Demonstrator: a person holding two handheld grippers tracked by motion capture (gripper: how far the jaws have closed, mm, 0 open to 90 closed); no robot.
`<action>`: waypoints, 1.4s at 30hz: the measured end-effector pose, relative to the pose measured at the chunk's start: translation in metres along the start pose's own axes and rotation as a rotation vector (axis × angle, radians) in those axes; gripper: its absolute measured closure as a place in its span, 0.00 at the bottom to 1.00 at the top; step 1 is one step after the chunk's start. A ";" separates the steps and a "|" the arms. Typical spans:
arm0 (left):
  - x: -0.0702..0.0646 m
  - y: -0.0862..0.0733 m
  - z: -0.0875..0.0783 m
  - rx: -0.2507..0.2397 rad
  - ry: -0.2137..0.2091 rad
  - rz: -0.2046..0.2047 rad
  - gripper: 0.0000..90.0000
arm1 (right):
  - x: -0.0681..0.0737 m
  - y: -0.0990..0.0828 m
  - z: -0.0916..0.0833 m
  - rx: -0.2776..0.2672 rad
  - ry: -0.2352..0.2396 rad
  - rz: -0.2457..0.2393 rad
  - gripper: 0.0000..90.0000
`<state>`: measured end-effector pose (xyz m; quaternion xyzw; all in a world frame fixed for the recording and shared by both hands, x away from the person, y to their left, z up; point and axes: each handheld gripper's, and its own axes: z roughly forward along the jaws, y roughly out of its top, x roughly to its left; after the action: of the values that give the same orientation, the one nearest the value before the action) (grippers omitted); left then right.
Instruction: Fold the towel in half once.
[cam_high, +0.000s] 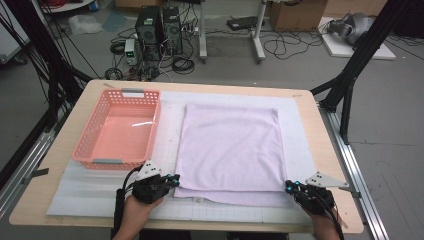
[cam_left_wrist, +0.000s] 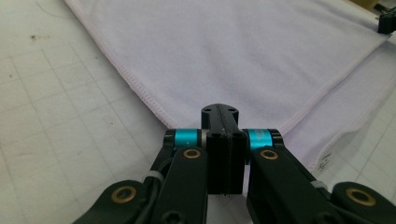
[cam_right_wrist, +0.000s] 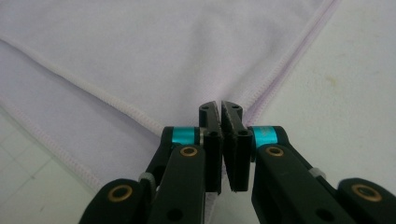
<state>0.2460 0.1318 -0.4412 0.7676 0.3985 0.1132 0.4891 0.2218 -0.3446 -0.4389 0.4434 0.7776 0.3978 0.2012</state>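
table (cam_high: 65, 200) first: a pale wooden top seen from my high view, covered by a white gridded mat (cam_high: 100, 195). on the mat lies a lilac towel (cam_high: 230, 145), the biggest thing on it, spread flat right of centre and folded over once, so its upper layer stops just short of the lower layer along the near edge. a small white label (cam_high: 198, 200) sticks out at its near left corner. to the left of the towel, just beside it, sits a pink plastic basket (cam_high: 90, 132) with grey handle grips at its far and near ends.

i see two forearms coming in from the bottom edge. the left gripper (cam_high: 172, 180) rests at the towel's near left corner; in the left gripper view its jaws are pressed fully together with the corner of the upper layer pinched between the pads. the right gripper (cam_high: 290, 187) sits at the near right corner; in the right gripper view its jaws are closed too, nipping the stitched hem of the upper layer where the two edges meet. both grippers are low on the mat, well apart, one at each end of the near edge.
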 end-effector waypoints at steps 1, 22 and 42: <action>0.000 0.000 -0.001 -0.005 -0.007 -0.007 1.00 | 0.000 0.000 -0.002 -0.006 0.004 0.004 0.97; 0.000 -0.007 0.007 0.053 0.058 -0.078 0.71 | 0.004 -0.006 -0.013 -0.017 0.022 0.007 0.97; 0.000 -0.005 -0.009 -0.077 -0.024 -0.087 0.97 | 0.006 -0.003 -0.016 -0.035 0.031 0.005 0.97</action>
<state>0.2384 0.1384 -0.4410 0.7313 0.4211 0.0979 0.5276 0.2058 -0.3474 -0.4316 0.4357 0.7724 0.4185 0.1958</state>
